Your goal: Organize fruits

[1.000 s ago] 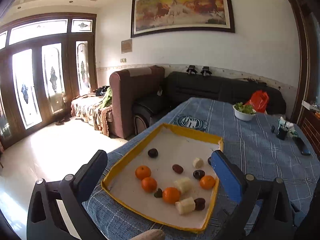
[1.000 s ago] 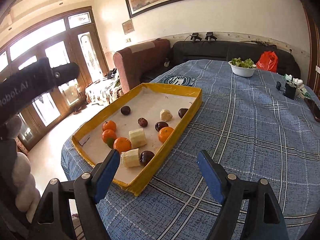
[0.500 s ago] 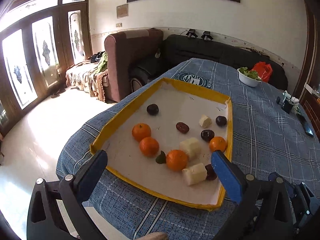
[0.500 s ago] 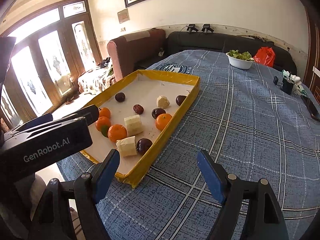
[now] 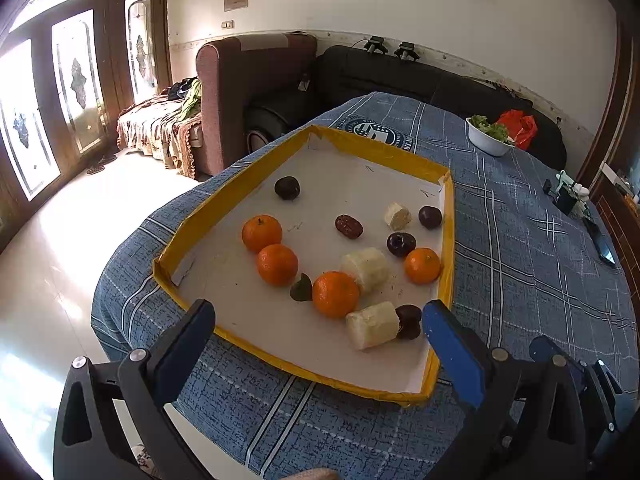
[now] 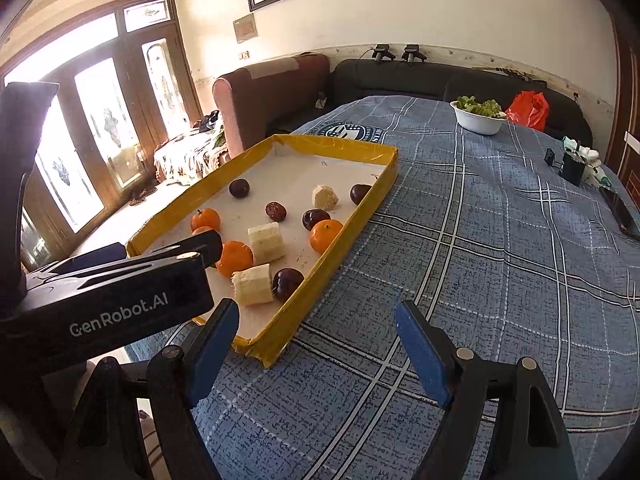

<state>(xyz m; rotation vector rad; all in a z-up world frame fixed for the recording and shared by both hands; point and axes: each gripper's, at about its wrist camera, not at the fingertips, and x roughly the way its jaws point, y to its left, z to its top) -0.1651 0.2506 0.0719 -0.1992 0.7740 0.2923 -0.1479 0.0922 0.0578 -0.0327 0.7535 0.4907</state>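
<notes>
Blue checked cloth covered the worktop (image 5: 520,264), where a yellow-rimmed tray (image 5: 224,204) kept mixed fruit together. Left tongs (image 5: 316,340) were held wide open and empty over its near edge. Oranges (image 5: 277,264), dark plums (image 5: 287,187) and pale peeled chunks (image 5: 366,266) lay scattered, unsorted. Right tongs (image 6: 316,340) were held equally wide, empty, beside the tray.

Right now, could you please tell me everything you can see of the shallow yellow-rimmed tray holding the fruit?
The shallow yellow-rimmed tray looks like cardboard: low walls wrapped in yellow tape, a white, lightly marked floor. It lies flat on the blue plaid tablecloth near the table's edge, holding four oranges, several dark fruits and pale peeled chunks. Neither gripper touches it.
</notes>
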